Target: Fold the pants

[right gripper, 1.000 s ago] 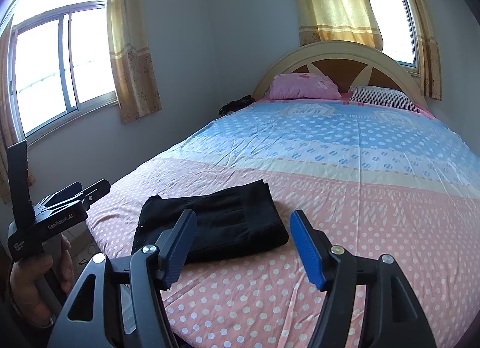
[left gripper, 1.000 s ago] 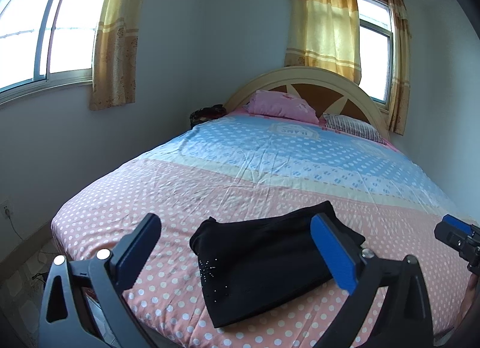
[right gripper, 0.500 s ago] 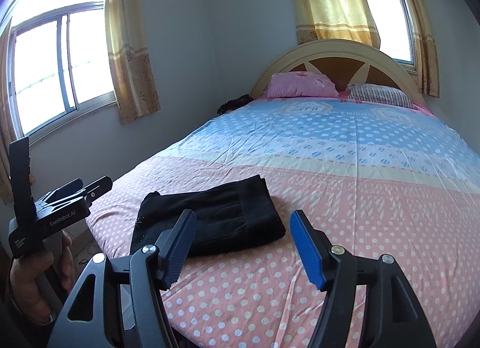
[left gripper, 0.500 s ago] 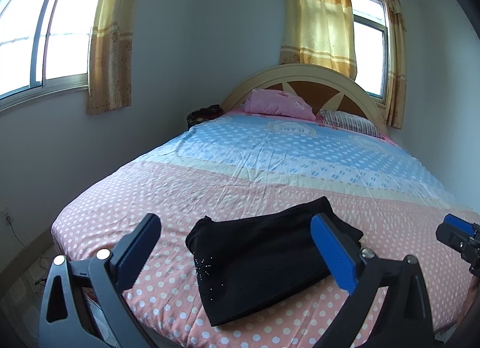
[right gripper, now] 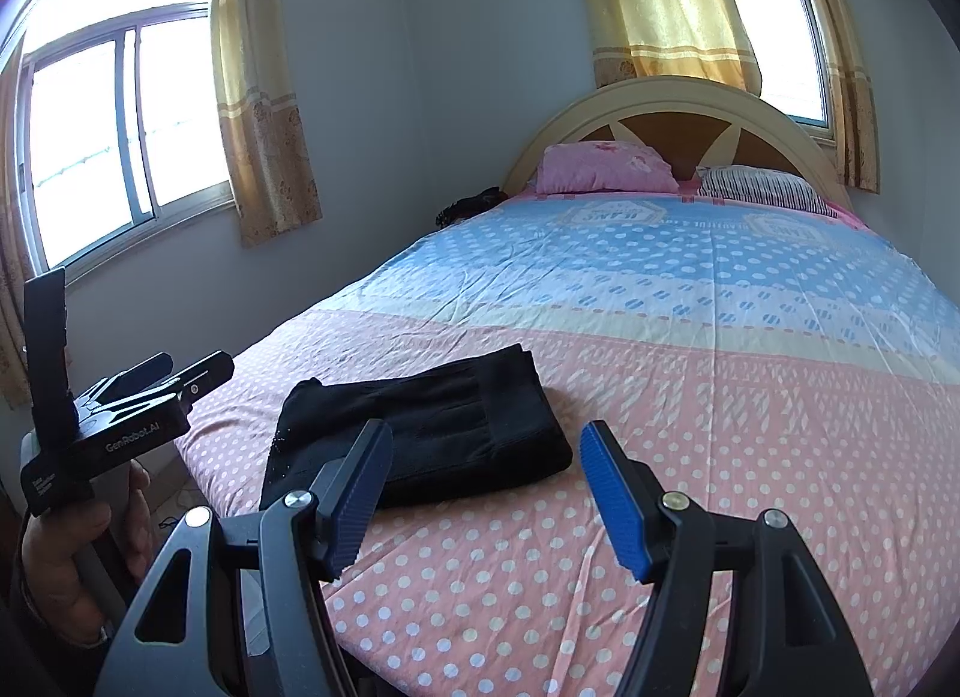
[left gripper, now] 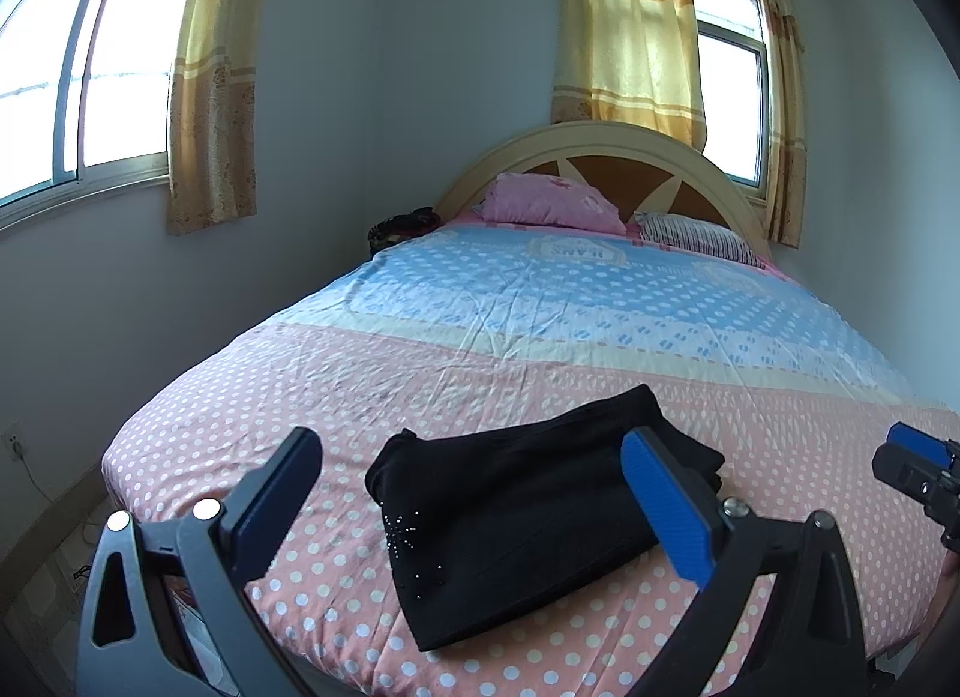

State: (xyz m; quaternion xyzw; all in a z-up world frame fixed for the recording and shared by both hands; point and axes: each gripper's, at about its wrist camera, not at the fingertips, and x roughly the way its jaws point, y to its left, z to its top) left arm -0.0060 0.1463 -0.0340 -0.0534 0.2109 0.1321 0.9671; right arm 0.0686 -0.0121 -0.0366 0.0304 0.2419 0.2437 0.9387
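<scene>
Black pants [left gripper: 528, 508] lie folded into a compact rectangle on the pink polka-dot foot of the bed, with small studs showing on the left part. They also show in the right wrist view [right gripper: 438, 427]. My left gripper [left gripper: 471, 466] is open and empty, held above and in front of the pants. My right gripper [right gripper: 486, 457] is open and empty, to the right of the pants and above the sheet. The left gripper's body shows at the left edge of the right wrist view [right gripper: 120, 415]; the right gripper's tip shows at the right edge of the left wrist view [left gripper: 918, 460].
The bed [left gripper: 600, 301] has a pink and blue dotted sheet, a pink pillow [left gripper: 552, 202], a striped pillow [left gripper: 696, 238] and a rounded headboard [left gripper: 600, 147]. A dark bundle [left gripper: 402, 226] sits at the bed's far left corner. Curtained windows line the walls.
Both grippers have drawn slightly back and up from the bed; the pants lie still and sit a little lower in both views. Both stay open.
</scene>
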